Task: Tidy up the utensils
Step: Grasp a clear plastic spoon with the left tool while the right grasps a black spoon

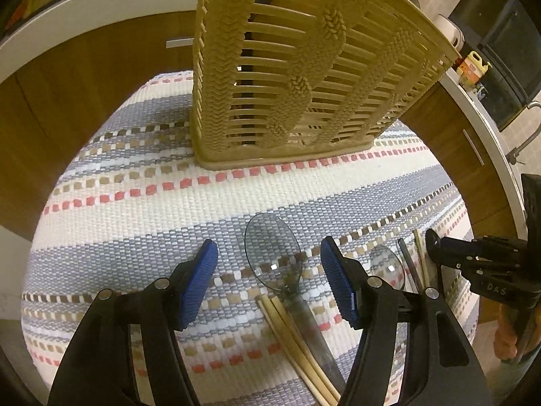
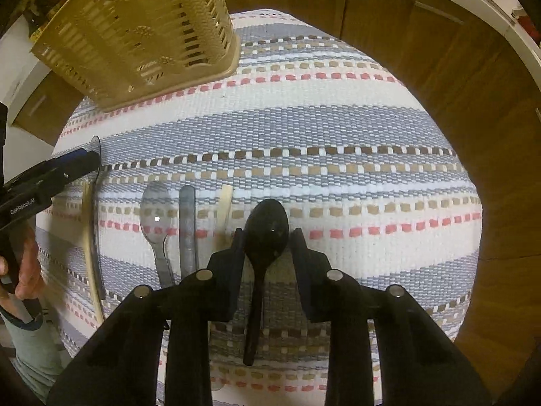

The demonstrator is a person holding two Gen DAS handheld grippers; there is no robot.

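Note:
A beige slatted utensil basket (image 1: 287, 67) (image 2: 135, 34) stands at the far end of a striped woven mat (image 1: 135, 203). My left gripper (image 1: 268, 247) is open, its blue pads on either side of a large clear spoon (image 1: 280, 270) that lies beside pale chopsticks (image 1: 290, 331). My right gripper (image 2: 267, 233) is shut on a black spoon (image 2: 267, 223) lying on the mat, its pads against the sides of the bowl. A small clear spoon (image 2: 155, 209), a clear knife (image 2: 187, 223) and another chopstick (image 2: 225, 209) lie between the two grippers.
The mat (image 2: 338, 118) covers a round surface with wooden cabinet fronts (image 2: 456, 84) and white counter edges around it. A person's hand (image 2: 27, 270) holds the left gripper (image 2: 84, 159) at the left edge. The right gripper (image 1: 436, 243) enters the left wrist view from the right.

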